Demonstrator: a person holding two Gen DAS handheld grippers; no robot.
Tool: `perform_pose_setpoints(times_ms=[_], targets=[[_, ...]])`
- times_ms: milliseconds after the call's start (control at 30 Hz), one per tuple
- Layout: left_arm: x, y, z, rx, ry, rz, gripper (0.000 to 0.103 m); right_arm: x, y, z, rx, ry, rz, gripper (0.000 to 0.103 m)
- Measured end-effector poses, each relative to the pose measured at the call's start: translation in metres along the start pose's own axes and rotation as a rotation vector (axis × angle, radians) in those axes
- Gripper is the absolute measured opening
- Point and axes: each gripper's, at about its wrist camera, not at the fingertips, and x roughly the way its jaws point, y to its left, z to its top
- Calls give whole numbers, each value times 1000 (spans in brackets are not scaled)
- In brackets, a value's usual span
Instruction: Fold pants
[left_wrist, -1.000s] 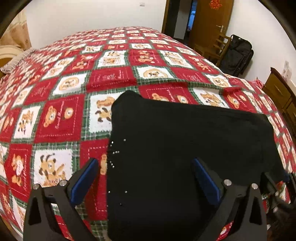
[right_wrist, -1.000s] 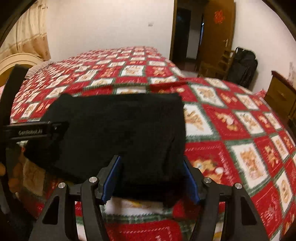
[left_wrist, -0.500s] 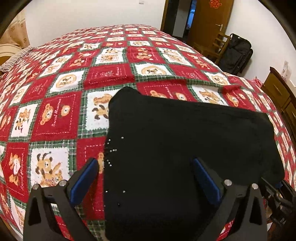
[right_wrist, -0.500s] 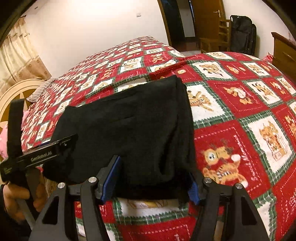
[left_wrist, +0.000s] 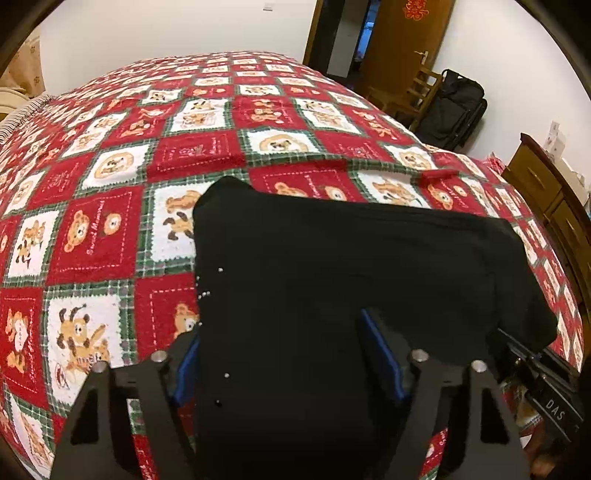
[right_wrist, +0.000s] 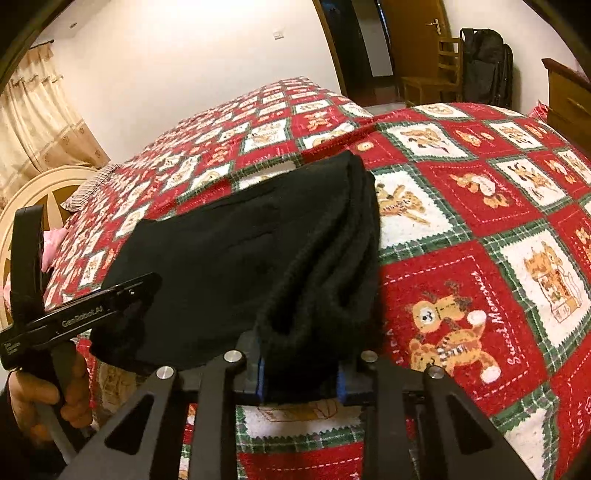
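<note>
Black pants lie folded into a thick rectangle on the red patchwork bedspread. My left gripper straddles the near left end of the pants, its blue pads closing on the cloth. My right gripper is shut on the bunched near right end of the pants, where the layers pucker between the pads. The left gripper's body also shows in the right wrist view, held in a hand at the left.
The bed reaches to a white wall. A wooden door, a chair and a black bag stand at the far right. A wooden dresser runs along the right side. A cream headboard sits at the left.
Both grippers have narrowed on the near edge of the pants. The right one has pinched the cloth into a bunch and tilted; the left pads have moved inward.
</note>
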Motion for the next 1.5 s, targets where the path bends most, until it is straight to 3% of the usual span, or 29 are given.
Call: perform_pose_setpoints(times_ms=[267,367,533,600,767,867,900,967,1000,1100,1167,1267,1500], targets=[[-9,-5,2,33,-30,27,34,-16,11,-1,-53,-57,-10,25],[-12,-8,2,54,-40,38,30,-14,8,-2,-43,-50,-8,25],[-11,-6,3,43,-35,40,35,-11,3,-5,-28,-34,-5,25],[-10,-3,4,33,-29,35,42,-13,2,-6,-31,-35,3,25],[-4,14,8,-45,8,18,81,-14,-2,-10,-19,-21,27,28],[4,21,10,-91,37,-22,86,-22,-18,-14,67,-8,89,36],[5,19,9,-86,31,-23,86,-28,-24,-16,98,-7,112,38],[5,14,8,-60,23,-16,85,-33,-33,-22,146,9,143,56],[5,13,7,-51,18,-16,84,-33,-36,-25,178,30,155,59],[5,10,7,-41,8,-58,64,-26,-38,-29,237,83,207,60],[3,6,7,-17,5,-53,59,-21,-35,-28,244,83,217,60],[4,8,8,-24,7,-61,59,-14,-33,-23,276,79,225,60],[7,14,12,-71,23,-79,67,8,-57,-20,566,46,321,60]])
